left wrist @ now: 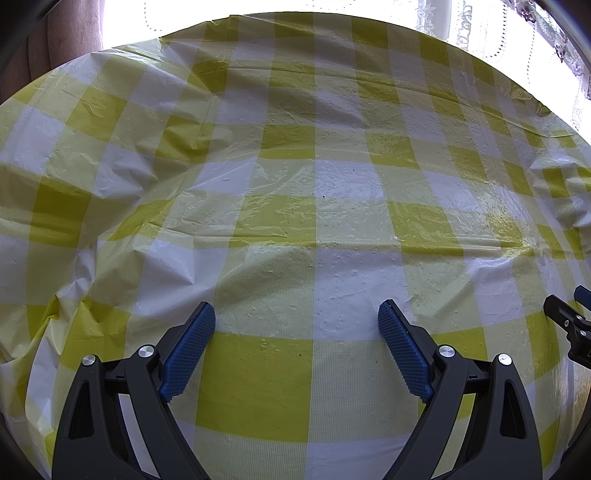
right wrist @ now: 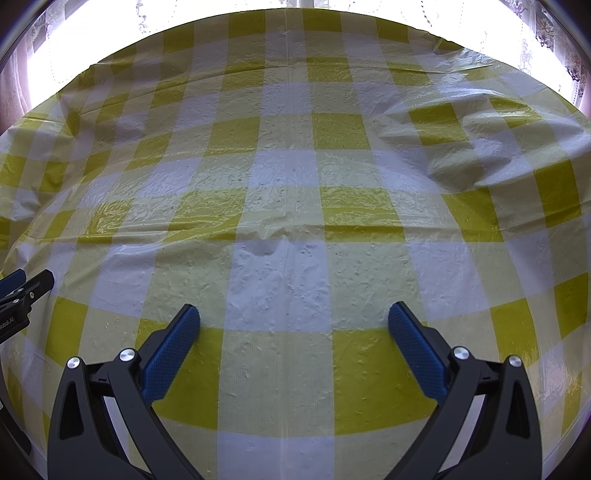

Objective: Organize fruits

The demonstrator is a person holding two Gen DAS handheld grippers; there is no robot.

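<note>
No fruit shows in either view. My left gripper [left wrist: 297, 314] is open and empty, its blue-padded fingers spread wide just above a yellow-and-white checked tablecloth [left wrist: 295, 184]. My right gripper [right wrist: 293, 315] is also open and empty above the same cloth [right wrist: 288, 177]. The right gripper's tip shows at the right edge of the left wrist view [left wrist: 569, 321]. The left gripper's tip shows at the left edge of the right wrist view [right wrist: 22, 291]. The two grippers are side by side.
The plastic cloth is wrinkled, with raised folds at the left [left wrist: 122, 177] and at the far right [right wrist: 480, 147]. A bright window with lace curtains [right wrist: 535, 29] runs behind the table's far edge.
</note>
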